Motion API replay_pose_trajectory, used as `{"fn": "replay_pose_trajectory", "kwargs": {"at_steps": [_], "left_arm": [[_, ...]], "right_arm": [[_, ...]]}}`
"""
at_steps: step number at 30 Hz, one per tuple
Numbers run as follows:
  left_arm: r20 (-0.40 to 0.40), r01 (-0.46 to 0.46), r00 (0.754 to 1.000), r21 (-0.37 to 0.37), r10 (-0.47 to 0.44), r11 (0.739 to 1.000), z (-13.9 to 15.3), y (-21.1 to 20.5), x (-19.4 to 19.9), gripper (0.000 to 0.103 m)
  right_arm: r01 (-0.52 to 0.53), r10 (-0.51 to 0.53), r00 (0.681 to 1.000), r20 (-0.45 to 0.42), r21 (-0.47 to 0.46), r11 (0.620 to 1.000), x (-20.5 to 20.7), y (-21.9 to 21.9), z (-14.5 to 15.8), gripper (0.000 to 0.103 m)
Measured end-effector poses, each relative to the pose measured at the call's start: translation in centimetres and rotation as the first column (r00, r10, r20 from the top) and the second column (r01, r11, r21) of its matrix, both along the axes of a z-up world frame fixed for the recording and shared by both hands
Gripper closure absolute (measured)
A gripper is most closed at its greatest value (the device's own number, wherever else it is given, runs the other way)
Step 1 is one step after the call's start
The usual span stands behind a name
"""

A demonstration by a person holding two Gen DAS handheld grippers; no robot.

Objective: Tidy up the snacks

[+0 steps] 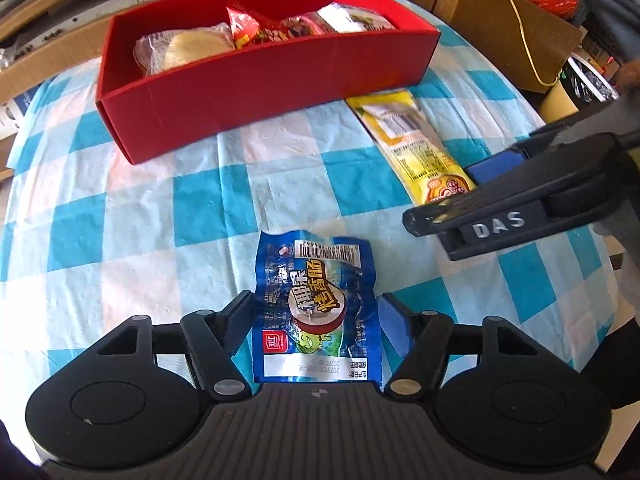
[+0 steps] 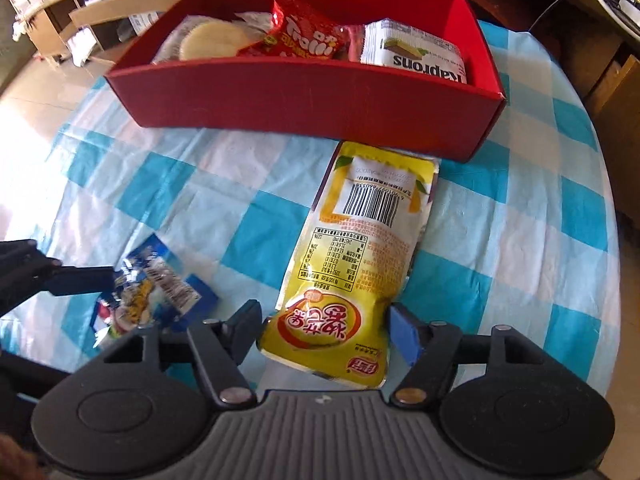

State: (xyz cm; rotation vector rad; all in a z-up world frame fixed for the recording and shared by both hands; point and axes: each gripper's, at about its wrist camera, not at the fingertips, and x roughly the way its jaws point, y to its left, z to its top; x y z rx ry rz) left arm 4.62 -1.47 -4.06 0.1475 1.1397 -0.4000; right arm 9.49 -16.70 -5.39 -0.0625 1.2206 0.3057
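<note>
**Left wrist view: two packets straddled, neither gripped yet**

Left wrist view shows the left gripper point(image 1: 316, 316) released, jaws wide on either side of a blue packet point(image 1: 316, 308) lying flat on the checked cloth point(image 1: 168, 208). No contact with the fingers visible; a small gap on each side.

Right wrist view much the same: right gripper point(image 2: 326, 328) released, jaws spread around the near end of a long yellow packet point(image 2: 360, 248), whose far end lies just beside the near wall of the red box point(image 2: 304, 96), perhaps touching it.

Inside the box: a pale round cake in clear wrap point(image 2: 208, 42), a red sweet bag point(image 2: 308, 34), a white wafer pack point(image 2: 416, 54). Room left in the front part of the box.

Step in hand, judged from this: the grasp, on both sides at once, with the two packets last on the cloth. Next move calls for closing on each packet, lifting clear, then carrying over the near wall and dropping in. Thin foil likely to slip or crumple, so a firm pinch low on the pack. Yellow packet long and floppy; far end may catch the wall.

Cloth blue and white, slightly creased, brightly sunlit on the left. Around the table: cardboard boxes point(image 1: 516, 40), a yellow cable point(image 1: 524, 36), cluttered shelves.
</note>
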Motion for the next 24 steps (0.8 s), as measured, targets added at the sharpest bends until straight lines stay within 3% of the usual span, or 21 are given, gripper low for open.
{"fn": "replay_pose_trajectory", "kwargs": {"at_steps": [7,18,21,23,24], "left_arm": [[0.017,-0.032,0.999,-0.02,0.032,0.999,1.0,0.7,-0.1,0.03],[-0.022,-0.034,0.999,-0.021,0.033,0.999,-0.5,0.4,0.2,0.029],[-0.023,-0.036,0.999,-0.033,0.035,0.999,-0.5,0.5,0.3,0.029],[-0.019,-0.035,0.999,-0.033,0.035,0.999,-0.5,0.4,0.3,0.029],[-0.016,-0.035,0.999,-0.031,0.035,0.999,-0.5,0.3,0.4,0.029]], "right_arm": [[-0.001,0.001,1.0,0.008,0.028,1.0,-1.7,-0.4,1.0,0.042],[0.045,-0.045,0.999,-0.011,0.023,0.999,1.2,0.0,-0.5,0.031],[0.088,-0.084,0.995,-0.045,0.096,0.991,2.1,-0.9,-0.6,0.02],[0.111,-0.101,0.991,-0.092,0.106,0.988,2.6,-1.2,-1.1,0.0],[0.106,-0.097,0.991,-0.097,0.095,0.99,2.8,-1.1,-1.5,0.0]]}}
